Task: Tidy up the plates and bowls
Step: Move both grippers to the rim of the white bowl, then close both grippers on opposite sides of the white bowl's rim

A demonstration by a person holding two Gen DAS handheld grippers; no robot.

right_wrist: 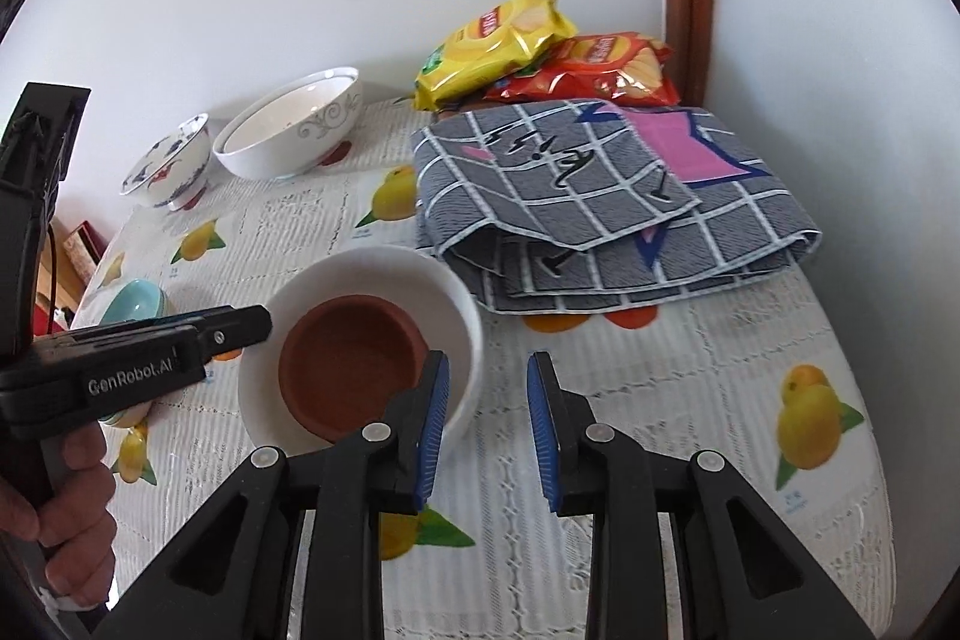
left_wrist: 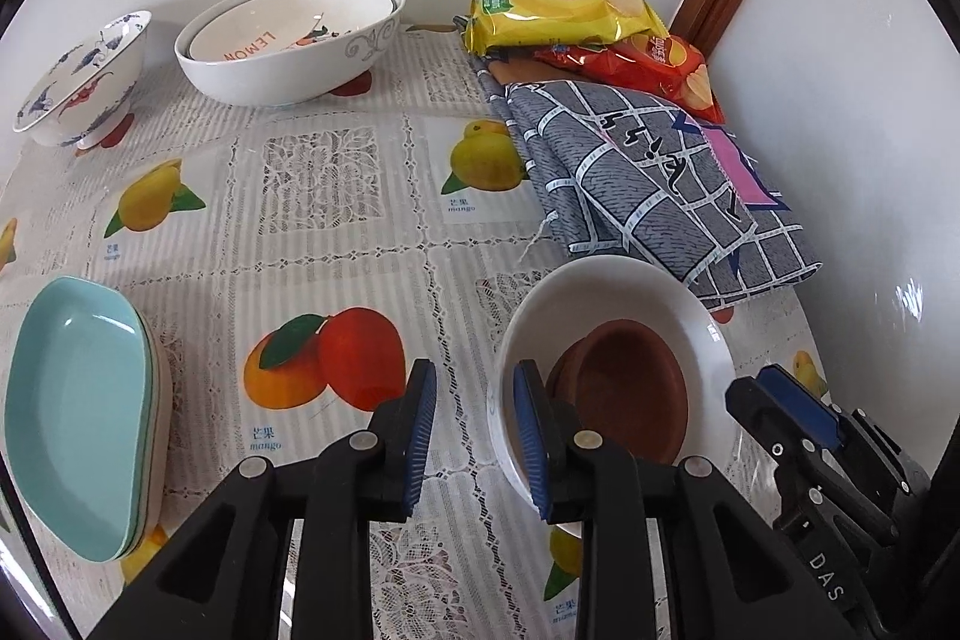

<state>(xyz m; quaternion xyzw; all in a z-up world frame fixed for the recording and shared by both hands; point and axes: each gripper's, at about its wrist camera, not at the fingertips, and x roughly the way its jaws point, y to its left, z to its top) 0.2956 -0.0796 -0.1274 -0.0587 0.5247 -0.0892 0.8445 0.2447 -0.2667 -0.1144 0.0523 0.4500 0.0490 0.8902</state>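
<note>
I see a white bowl (left_wrist: 624,304) on the tabletop (left_wrist: 336,244) holding a brown clay dish (left_wrist: 630,394). My left tool (left_wrist: 474,436) is open with nothing between its pads, one finger over the bowl's near rim. My right tool (right_wrist: 487,430) is open and empty, its left finger at the bowl's right rim. Against the wall, a large white bowl (left_wrist: 282,64) holds a second bowl lettered LEMON (left_wrist: 288,25); a blue-patterned bowl (left_wrist: 84,82) stands beside it. Teal dishes (left_wrist: 78,418) sit stacked at left; their count is unclear. A checked cloth (right_wrist: 600,196) partly hides 2 snack bags (right_wrist: 540,52).
</note>
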